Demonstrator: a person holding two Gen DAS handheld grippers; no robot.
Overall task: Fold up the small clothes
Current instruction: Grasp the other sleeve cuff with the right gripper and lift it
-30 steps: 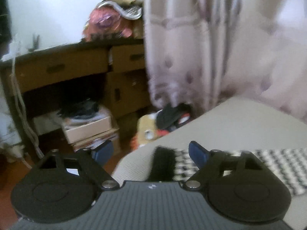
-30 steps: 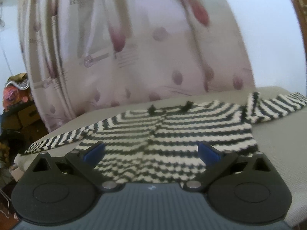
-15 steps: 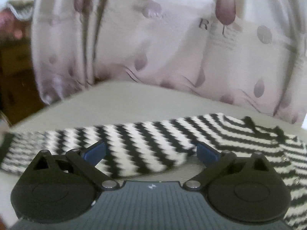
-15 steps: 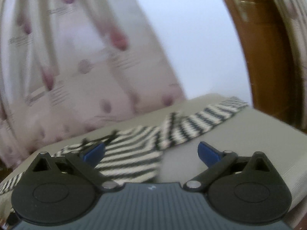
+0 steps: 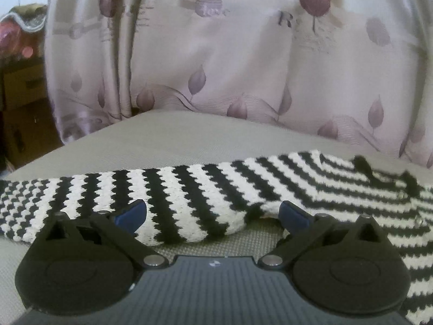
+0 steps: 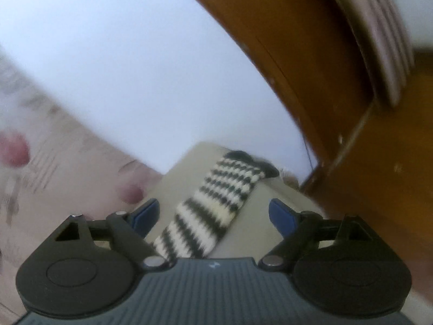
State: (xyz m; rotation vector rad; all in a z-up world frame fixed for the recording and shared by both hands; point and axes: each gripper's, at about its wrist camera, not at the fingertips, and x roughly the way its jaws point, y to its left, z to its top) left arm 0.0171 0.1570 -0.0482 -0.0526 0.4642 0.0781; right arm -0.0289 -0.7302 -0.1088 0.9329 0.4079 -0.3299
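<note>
Stripes of black and white run across the knitted sweater [image 5: 205,189], which lies spread flat on the grey bed surface [image 5: 167,138]. We hold the left gripper [image 5: 212,214] low over the sweater's left sleeve [image 5: 113,192], its blue-tipped fingers [image 5: 132,212] spread wide with nothing between them. The sleeve stretches out to the left edge of the view, and its lower edge passes just in front of the gap between the fingers; whether the tips touch the knit we cannot tell. To the right the sleeve joins the body of the garment, where a dark neckline trim [image 5: 365,166] shows near the far edge. Behind the bed hangs a pale pink curtain [image 5: 243,67] printed with mauve leaves, and a wooden desk [image 5: 21,86] stands at far left.

We hold the right gripper [image 6: 213,215] over the other sleeve [image 6: 213,208], which runs away from the camera toward the corner of the bed [image 6: 194,157] and ends in a dark cuff [image 6: 243,157]. Its fingers [image 6: 281,216] are also parted wide, one to each side of the sleeve, gripping nothing. The near end of the sleeve passes under the gripper body. A white wall [image 6: 135,67] and a brown wooden door frame [image 6: 311,81] fill the background, all somewhat blurred.
</note>
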